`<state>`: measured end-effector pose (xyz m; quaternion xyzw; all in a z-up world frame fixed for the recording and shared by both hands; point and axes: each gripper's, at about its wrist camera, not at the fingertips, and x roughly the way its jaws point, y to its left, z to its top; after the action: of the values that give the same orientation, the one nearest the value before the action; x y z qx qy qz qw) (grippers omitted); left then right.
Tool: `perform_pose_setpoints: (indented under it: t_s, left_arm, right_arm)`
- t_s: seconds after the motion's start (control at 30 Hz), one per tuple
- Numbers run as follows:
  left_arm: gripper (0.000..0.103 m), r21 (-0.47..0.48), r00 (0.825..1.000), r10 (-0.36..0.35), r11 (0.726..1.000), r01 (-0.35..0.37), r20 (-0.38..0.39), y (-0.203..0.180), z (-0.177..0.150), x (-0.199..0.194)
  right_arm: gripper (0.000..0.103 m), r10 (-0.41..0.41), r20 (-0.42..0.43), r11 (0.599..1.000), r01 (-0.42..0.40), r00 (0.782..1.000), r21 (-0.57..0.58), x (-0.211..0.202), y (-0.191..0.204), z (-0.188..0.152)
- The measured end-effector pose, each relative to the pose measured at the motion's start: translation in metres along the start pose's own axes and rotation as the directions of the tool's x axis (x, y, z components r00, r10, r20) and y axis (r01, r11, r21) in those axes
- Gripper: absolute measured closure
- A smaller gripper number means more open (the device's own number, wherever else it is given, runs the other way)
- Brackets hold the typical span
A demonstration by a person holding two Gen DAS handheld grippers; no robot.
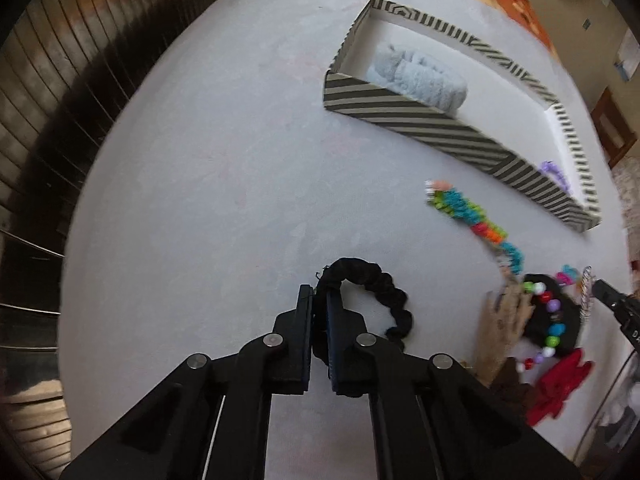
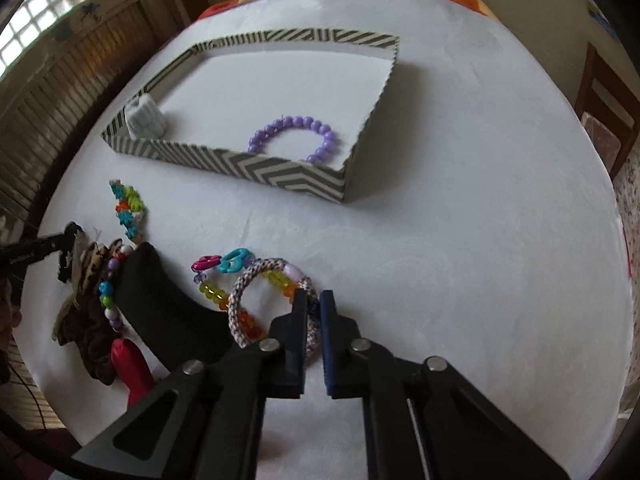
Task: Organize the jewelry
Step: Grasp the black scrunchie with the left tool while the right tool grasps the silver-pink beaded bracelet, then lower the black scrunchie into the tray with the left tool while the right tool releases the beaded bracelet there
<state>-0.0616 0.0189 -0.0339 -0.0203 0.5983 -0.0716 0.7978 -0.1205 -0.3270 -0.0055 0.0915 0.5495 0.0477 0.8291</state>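
Observation:
In the left wrist view my left gripper (image 1: pixel 319 294) is shut on a black scrunchie (image 1: pixel 376 288) that lies on the white table. My right gripper (image 2: pixel 314 300) is shut on a woven multicoloured ring bracelet (image 2: pixel 256 276), pinching its right side. A striped box (image 2: pixel 248 164) stands beyond; inside it lie a purple bead bracelet (image 2: pixel 296 132) and a pale blue fluffy scrunchie (image 1: pixel 420 76). The right gripper's fingertip (image 1: pixel 604 292) shows at the right edge of the left wrist view.
A pile lies between the grippers: a black cushion (image 2: pixel 160 304), a colourful bead bracelet (image 1: pixel 548 320), a red item (image 1: pixel 560 384), a brown scrunchie (image 2: pixel 92 344) and a plastic chain link bracelet (image 2: pixel 224 264). A bright bead strand (image 1: pixel 472 216) lies near the box. Table edges curve close.

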Motion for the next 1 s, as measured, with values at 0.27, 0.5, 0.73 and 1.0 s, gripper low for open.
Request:
perform_pose_setpoints:
  t_s: [0.27,0.5,0.73,1.0]
  left_arm:
    - [0.103,0.011,0.994,-0.067,0.998,0.066,0.082,-0.011,0.021,-0.046]
    - [0.103,0.057,0.984,-0.098,0.994,0.090,0.149,-0.040,0.055,-0.069]
    - [0.103,0.112,0.974,-0.117,0.989,0.097,0.195,-0.069,0.095,-0.078]
    - [0.103,0.148,0.975,-0.128,0.984,0.102,0.180,-0.102,0.140,-0.053]
  right_arm:
    - [0.097,0.035,0.095,0.999,-0.037,0.995,0.015,-0.044,0.002,0.008]
    - [0.097,0.044,0.157,0.999,-0.044,0.987,-0.007,-0.063,0.017,0.039]
    - [0.097,0.026,0.162,0.999,-0.022,0.986,-0.027,-0.053,0.028,0.073]
    - [0.097,-0.009,0.123,1.000,0.013,0.992,-0.028,-0.021,0.026,0.113]
